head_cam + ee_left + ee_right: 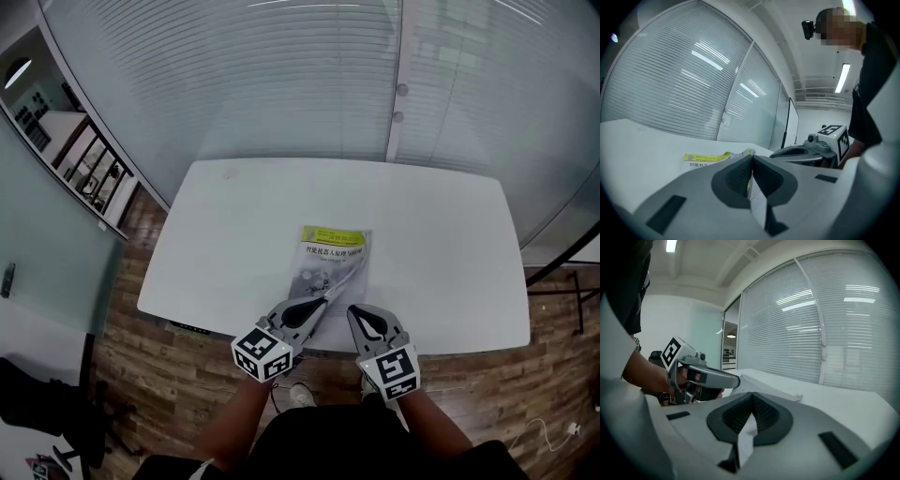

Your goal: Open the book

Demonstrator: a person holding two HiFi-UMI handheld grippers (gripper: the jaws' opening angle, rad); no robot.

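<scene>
where book (330, 249) lies, left gripper (322, 302) pinches its cover (343, 279) — raised.

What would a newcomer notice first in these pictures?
A thin book with a yellow band on its cover lies alone near the front edge of a white table. The left gripper has its jaws closed on a sheet of it and holds that sheet raised off the rest. The right gripper sits close beside it at the book's near right corner, jaws together too, seemingly on paper.

Book (335, 261) bottom edge behind left tongs (328, 297)
</scene>
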